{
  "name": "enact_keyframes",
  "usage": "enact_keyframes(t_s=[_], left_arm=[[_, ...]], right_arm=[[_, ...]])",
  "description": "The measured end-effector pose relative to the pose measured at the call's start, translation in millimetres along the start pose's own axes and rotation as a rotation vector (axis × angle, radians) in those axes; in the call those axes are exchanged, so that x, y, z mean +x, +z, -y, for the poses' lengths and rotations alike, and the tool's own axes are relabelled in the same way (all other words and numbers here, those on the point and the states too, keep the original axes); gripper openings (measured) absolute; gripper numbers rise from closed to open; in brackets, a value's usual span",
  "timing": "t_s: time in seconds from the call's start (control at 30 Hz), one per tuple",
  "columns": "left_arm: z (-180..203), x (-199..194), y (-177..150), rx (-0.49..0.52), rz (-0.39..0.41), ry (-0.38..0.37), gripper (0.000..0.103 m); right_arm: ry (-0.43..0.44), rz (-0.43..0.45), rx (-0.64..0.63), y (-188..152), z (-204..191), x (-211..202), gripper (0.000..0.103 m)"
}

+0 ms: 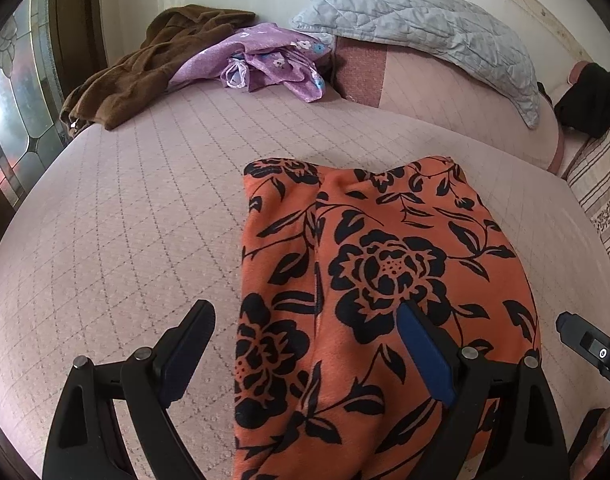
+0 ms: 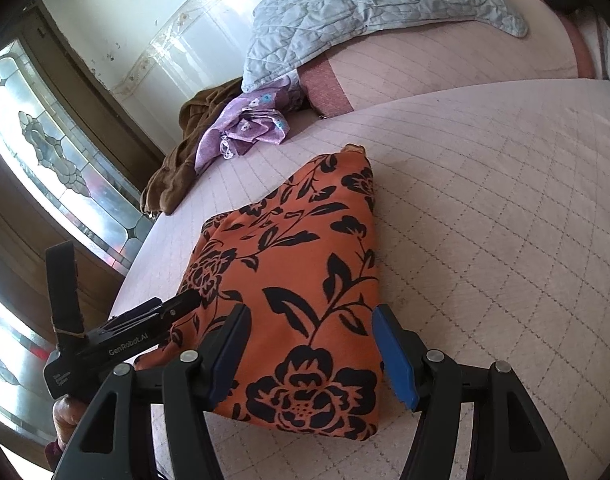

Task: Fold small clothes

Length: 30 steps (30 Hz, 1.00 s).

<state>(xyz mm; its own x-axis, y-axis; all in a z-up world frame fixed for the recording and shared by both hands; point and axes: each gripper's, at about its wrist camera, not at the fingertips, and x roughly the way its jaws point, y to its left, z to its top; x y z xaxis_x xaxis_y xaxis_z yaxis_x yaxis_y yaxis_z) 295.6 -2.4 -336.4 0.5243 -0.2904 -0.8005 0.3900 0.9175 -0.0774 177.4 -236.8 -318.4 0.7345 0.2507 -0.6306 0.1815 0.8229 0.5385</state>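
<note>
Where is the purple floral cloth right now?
In both views, the purple floral cloth lies at the bed's far end, between the brown garment and the grey quilted pillow.

Home bedroom. Bed covered by pink quilted spread fills both views. Grey quilted pillow leans at head end, on pink bolster. Loose clothes heaped at far edge: brown garment, purple flowered cloth. Orange garment with black flower print lies flat on spread. Pale wall with faint flower border behind. Leaded patterned glass panel in dark wood frame beside bed.
</note>
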Motion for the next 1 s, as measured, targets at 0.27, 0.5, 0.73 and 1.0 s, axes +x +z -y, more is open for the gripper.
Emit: enact_keyframes(t_s=[0.27, 0.5, 0.73, 1.0], left_arm=[[2, 4, 1, -0.008, -0.013, -0.005, 0.092], [3, 11, 2, -0.021, -0.029, -0.018, 0.092], [6, 16, 2, -0.025, -0.035, -0.022, 0.092], [4, 21, 2, -0.036, -0.047, -0.035, 0.092]], right_arm=[[-0.008, -0.012, -0.027, 9, 2, 9, 0.067], [-0.013, -0.033, -0.027, 18, 10, 24, 0.067], [0.02, -0.07, 0.037, 18, 34, 35, 0.069], [0.171, -0.133, 0.147, 16, 53, 59, 0.07]])
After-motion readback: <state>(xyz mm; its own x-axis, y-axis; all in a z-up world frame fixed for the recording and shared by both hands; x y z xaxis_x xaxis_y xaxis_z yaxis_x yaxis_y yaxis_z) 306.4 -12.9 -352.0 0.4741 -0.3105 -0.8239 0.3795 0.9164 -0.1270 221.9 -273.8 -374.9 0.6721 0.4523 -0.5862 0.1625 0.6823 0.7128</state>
